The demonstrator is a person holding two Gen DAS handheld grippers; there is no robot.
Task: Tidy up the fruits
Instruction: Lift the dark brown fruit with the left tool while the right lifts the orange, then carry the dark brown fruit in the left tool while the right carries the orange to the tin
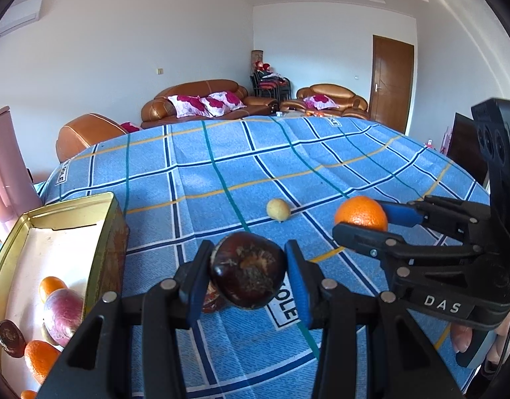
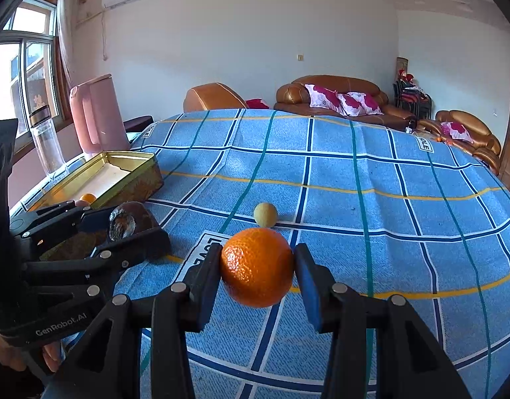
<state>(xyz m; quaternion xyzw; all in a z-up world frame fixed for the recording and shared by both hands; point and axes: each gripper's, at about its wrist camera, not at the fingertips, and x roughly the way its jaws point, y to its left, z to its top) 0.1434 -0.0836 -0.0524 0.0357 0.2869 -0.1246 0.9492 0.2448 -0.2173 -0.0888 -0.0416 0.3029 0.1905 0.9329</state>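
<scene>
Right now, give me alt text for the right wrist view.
The right gripper clamps an orange above a blue checked cloth. A small yellow fruit lies beyond; at left, the left gripper holds a dark fruit near a tin.

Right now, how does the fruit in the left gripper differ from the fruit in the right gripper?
The dark brown fruit in the left gripper is almost black, with a rough, dried patch; the orange in the right gripper is bright with even, dimpled skin. The dark brown fruit hangs beside the gold tin; the orange is farther from it. Both are roundish, clamped between blue pads, and lifted off the checked cloth.
</scene>
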